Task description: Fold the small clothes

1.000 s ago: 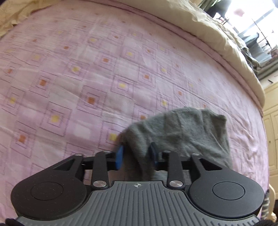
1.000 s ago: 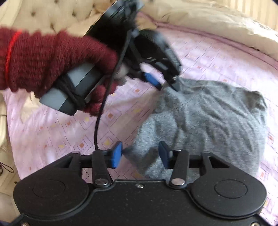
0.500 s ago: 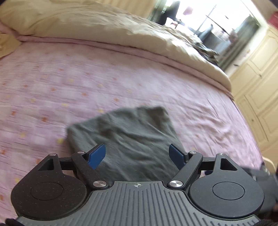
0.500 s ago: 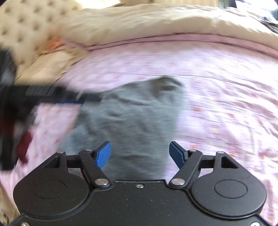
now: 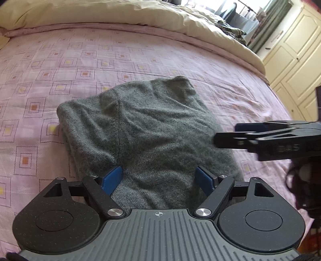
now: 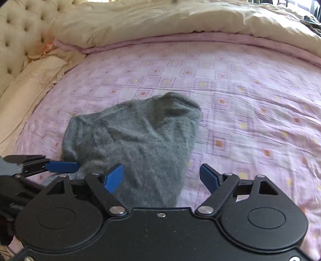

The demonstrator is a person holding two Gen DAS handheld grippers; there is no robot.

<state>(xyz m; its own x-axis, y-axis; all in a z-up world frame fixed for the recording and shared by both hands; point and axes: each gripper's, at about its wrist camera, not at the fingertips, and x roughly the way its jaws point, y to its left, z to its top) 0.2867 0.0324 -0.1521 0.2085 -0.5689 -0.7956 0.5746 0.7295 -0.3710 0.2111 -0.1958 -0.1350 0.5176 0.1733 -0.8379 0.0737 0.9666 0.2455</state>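
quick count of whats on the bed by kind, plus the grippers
grey knitted garment: 1
cream duvet: 1
cream pillow: 1
grippers: 2, the left gripper and the right gripper, both open
total: 5

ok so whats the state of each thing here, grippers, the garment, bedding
left hand-held gripper: open, holding nothing, above the near end of the garment
right hand-held gripper: open, holding nothing
grey garment: folded over, rumpled, lying on the sheet
pink sheet: spread out, lightly creased
cream duvet: bunched along the far side
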